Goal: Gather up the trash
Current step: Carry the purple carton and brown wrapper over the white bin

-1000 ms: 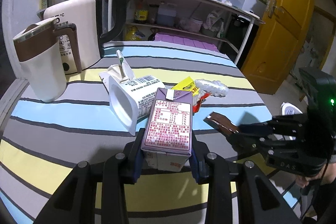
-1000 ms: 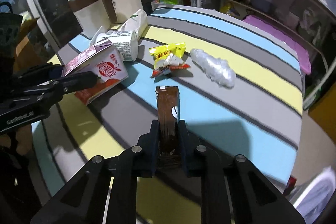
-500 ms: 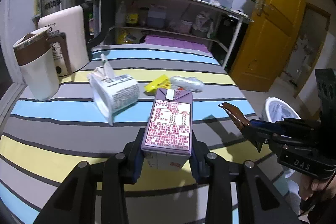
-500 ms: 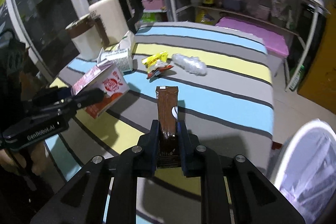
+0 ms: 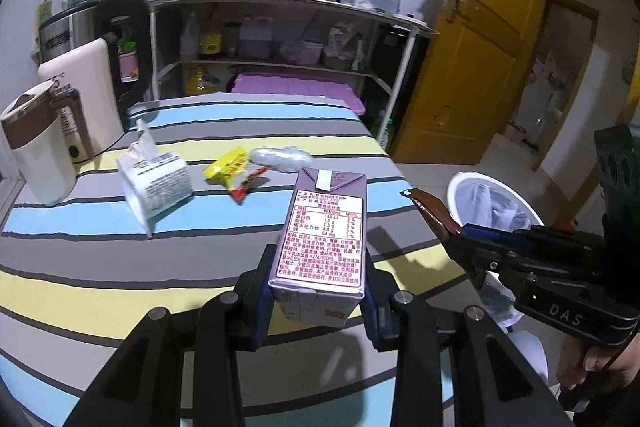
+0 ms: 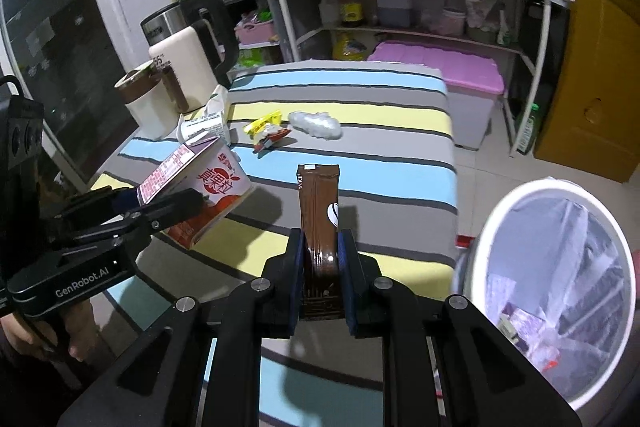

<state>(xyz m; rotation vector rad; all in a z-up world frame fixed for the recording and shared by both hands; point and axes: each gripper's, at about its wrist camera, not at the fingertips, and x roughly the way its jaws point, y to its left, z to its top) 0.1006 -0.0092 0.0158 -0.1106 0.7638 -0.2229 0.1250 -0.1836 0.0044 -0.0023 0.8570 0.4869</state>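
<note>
My left gripper (image 5: 318, 291) is shut on a purple drink carton (image 5: 322, 235) and holds it above the striped table (image 5: 80, 267). The carton also shows in the right wrist view (image 6: 200, 195). My right gripper (image 6: 322, 267) is shut on a brown wrapper (image 6: 320, 219), seen from the left wrist view (image 5: 434, 217). A white trash bin (image 6: 560, 291) with a plastic liner stands on the floor to the right of the table. A white carton (image 5: 156, 183), a yellow snack wrapper (image 5: 236, 173) and a clear crumpled plastic (image 5: 280, 157) lie on the table.
A white kettle (image 5: 92, 99) and a white jug (image 5: 36, 155) stand at the table's left. A metal shelf (image 5: 280, 39) with bottles stands behind the table. A yellow door (image 5: 480, 39) is at the right.
Both grippers have lifted and drawn back from the table with their items. The trash bin has come fully into the right wrist view.
</note>
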